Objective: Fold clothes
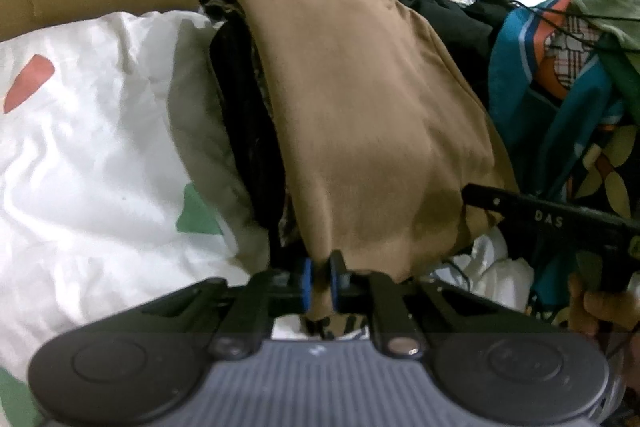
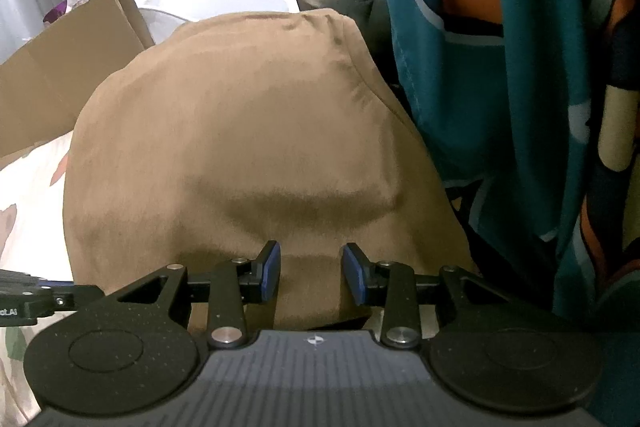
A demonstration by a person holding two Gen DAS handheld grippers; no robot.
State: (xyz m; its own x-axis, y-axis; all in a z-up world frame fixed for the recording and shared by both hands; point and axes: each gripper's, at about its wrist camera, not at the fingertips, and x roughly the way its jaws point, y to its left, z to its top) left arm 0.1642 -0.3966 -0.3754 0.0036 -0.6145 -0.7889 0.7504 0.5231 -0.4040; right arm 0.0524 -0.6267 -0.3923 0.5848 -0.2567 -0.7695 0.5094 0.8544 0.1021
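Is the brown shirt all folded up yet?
Nearly, it seems. The brown garment already lies folded over a stack of dark clothes. The left tongs pinch its near edge; the right tongs stand open over it. Letting go remains, and the teal garment waits.

My two grippers, left gripper (image 1: 321,283) and right gripper (image 2: 311,277), are matte black linkages with silver pivot screws, blue-padded fingers (image 2: 272,271), ribbed grey bodies, round black caps and white lettering.
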